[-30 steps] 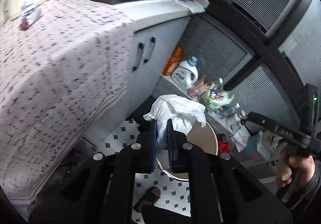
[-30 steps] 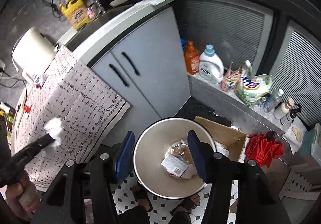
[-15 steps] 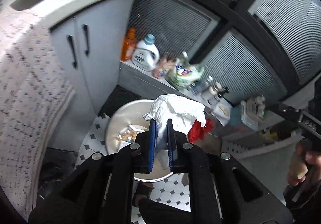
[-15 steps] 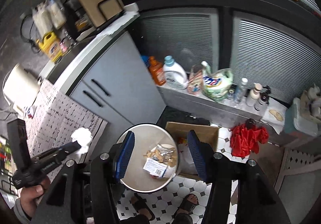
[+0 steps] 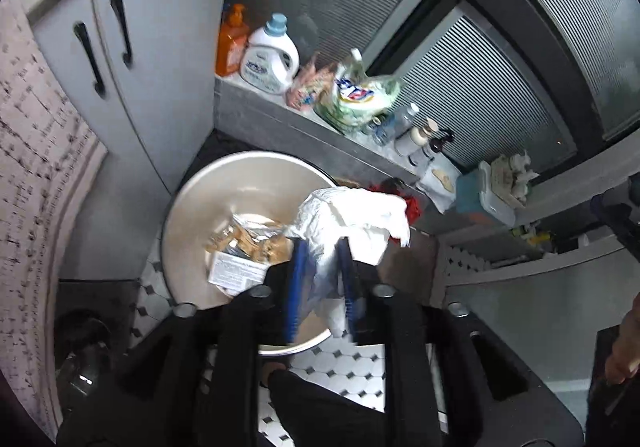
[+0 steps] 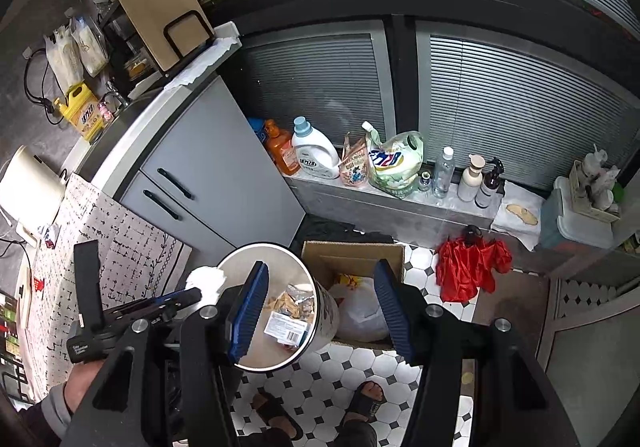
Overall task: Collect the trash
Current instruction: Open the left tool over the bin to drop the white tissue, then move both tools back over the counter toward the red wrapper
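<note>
Left wrist: tissue over bin rim

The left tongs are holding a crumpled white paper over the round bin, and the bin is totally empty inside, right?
Not quite. The left tongs do hold the crumpled white paper over the round cream-coloured bin, but the bin is not empty: the left wrist view shows wrappers and a labelled packet inside.

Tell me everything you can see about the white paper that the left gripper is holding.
The white paper is a crumpled wad, thin and soft like tissue or a napkin. It sits between the blue fingers of the left gripper, most of it bulging above their tips and a tail hanging below. It hangs over the near rim of the round bin, which holds wrappers.
</note>
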Demonstrator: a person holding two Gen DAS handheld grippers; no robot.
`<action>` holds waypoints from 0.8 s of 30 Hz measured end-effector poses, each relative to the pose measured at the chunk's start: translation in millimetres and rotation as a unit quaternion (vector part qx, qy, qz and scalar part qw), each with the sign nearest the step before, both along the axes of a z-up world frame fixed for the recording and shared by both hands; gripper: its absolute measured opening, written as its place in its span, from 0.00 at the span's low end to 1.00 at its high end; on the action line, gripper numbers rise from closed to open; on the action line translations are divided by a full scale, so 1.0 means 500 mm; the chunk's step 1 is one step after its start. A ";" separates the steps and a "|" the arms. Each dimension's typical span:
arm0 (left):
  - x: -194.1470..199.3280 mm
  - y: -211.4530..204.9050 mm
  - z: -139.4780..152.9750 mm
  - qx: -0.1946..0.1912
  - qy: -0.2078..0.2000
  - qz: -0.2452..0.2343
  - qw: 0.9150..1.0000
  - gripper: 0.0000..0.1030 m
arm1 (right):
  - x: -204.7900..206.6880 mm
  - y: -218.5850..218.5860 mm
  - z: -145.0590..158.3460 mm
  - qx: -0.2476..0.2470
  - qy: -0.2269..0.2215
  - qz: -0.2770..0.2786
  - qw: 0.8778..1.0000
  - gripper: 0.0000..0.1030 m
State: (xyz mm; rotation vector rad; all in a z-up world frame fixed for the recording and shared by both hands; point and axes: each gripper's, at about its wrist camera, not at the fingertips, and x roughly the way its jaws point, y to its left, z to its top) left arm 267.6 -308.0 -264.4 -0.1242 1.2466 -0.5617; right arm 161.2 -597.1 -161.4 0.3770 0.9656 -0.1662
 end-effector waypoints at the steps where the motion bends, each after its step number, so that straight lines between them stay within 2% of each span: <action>1: -0.001 0.000 -0.001 -0.004 0.001 0.001 1.000 0.37 | 0.000 0.001 -0.002 0.000 0.001 0.001 1.000 0.53; 2: -0.002 0.000 -0.001 -0.007 0.000 0.003 1.000 0.48 | -0.001 0.002 -0.003 0.000 0.002 0.002 1.000 0.53; 3: -0.004 0.001 0.002 -0.014 -0.001 0.004 1.000 0.51 | 0.000 0.003 -0.004 0.000 0.002 0.003 1.000 0.53; 10: -0.001 0.035 0.025 -0.020 -0.008 0.022 1.000 0.54 | 0.015 0.024 -0.010 0.008 0.000 0.018 1.000 0.53; 13: 0.002 0.073 0.052 -0.020 -0.022 0.040 0.999 0.59 | 0.031 0.042 -0.011 0.016 -0.003 0.031 0.999 0.54; 18: 0.000 0.164 0.108 -0.018 -0.054 0.081 0.995 0.69 | 0.075 0.108 -0.009 0.029 -0.011 0.066 0.997 0.56; 20: -0.002 0.207 0.129 -0.015 -0.065 0.100 0.993 0.69 | 0.093 0.140 -0.005 0.033 -0.015 0.081 0.996 0.58; 22: -0.006 0.256 0.152 -0.011 -0.076 0.121 0.990 0.70 | 0.112 0.178 0.000 0.036 -0.022 0.099 0.994 0.59; 24: -0.012 0.306 0.173 -0.007 -0.088 0.143 0.986 0.75 | 0.132 0.217 0.007 0.040 -0.027 0.115 0.992 0.61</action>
